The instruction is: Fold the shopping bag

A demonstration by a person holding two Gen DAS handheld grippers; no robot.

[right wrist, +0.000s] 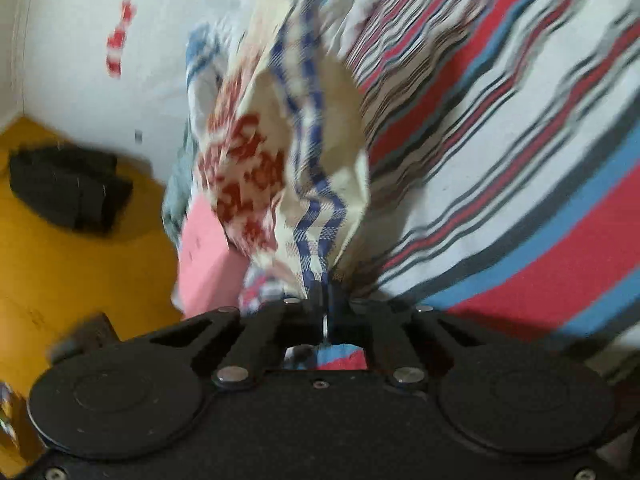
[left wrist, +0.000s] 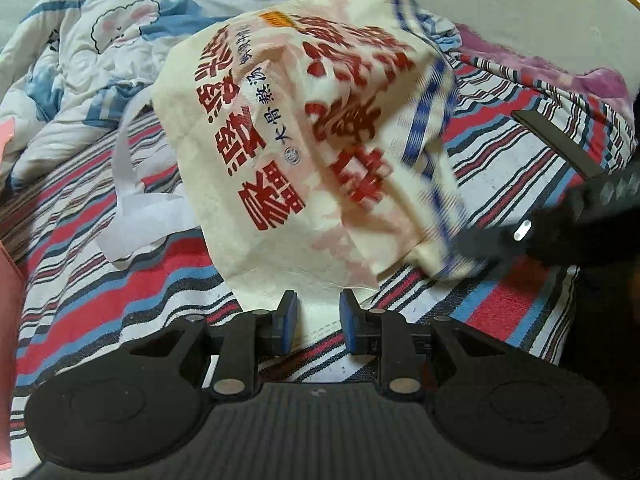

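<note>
A cream shopping bag (left wrist: 300, 140) with red characters and a blue checked edge lies humped on the striped bedsheet (left wrist: 100, 280). Its white handle straps (left wrist: 128, 184) trail off to the left. My left gripper (left wrist: 319, 318) sits at the bag's near edge, jaws a little apart, with the flat hem lying between the blue pads. At the right, the right gripper (left wrist: 476, 240) shows blurred at the bag's near-right corner. In the right wrist view that gripper (right wrist: 326, 296) is shut on the blue checked corner of the bag (right wrist: 320, 168), which rises up from the fingers.
A crumpled white and blue quilt (left wrist: 100, 40) is piled at the far left of the bed, and a purple cloth (left wrist: 560, 68) lies far right. A pink object (right wrist: 208, 256) sits at the bed's edge. Beyond the bed lie a yellow floor (right wrist: 80, 272) and a black object (right wrist: 68, 184).
</note>
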